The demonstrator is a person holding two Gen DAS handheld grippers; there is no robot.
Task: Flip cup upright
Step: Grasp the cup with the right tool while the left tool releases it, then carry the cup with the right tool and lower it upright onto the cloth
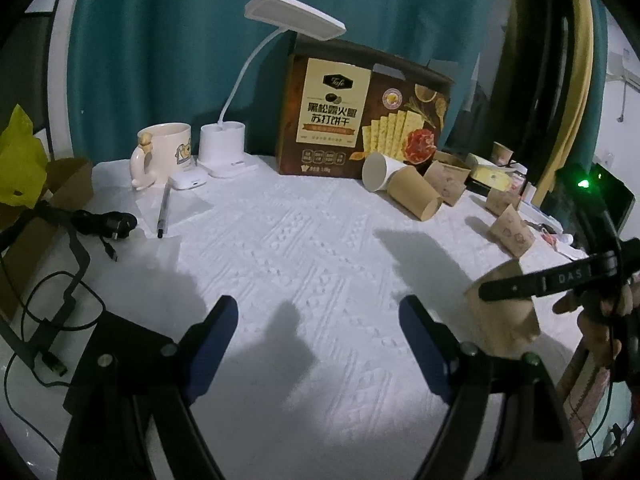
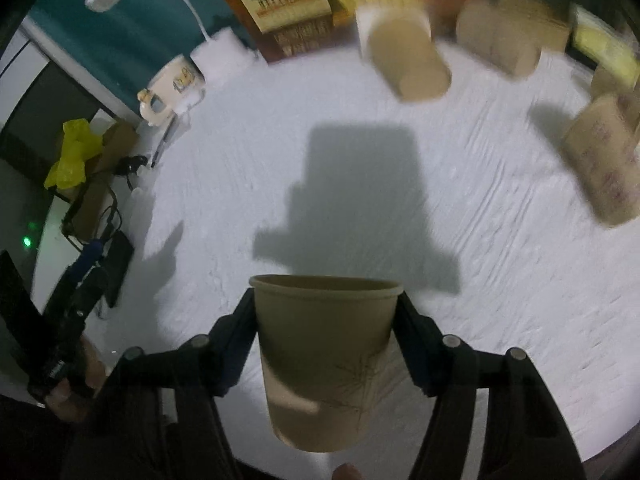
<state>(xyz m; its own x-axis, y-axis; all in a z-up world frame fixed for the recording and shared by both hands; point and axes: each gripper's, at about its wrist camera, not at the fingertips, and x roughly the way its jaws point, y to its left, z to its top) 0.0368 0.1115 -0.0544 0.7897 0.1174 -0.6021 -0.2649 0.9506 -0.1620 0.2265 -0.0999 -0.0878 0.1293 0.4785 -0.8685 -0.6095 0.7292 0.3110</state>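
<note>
The right gripper (image 2: 326,312) pinches a tan paper cup with a faint leaf print (image 2: 324,360) by its sides near the rim, held at the near right over the white textured tablecloth (image 2: 360,200). Best to keep the squeeze light and set it down base first on bare cloth. The left gripper (image 1: 318,320) stands spread, holding nothing. Toppled brown paper cups (image 2: 408,64) lie farther off, well apart.

Left wrist view – low, level-ish across white tablecloth (image 1: 304,248); right wrist view – steep down, close; both share cracker box (image 1: 360,120).
</note>
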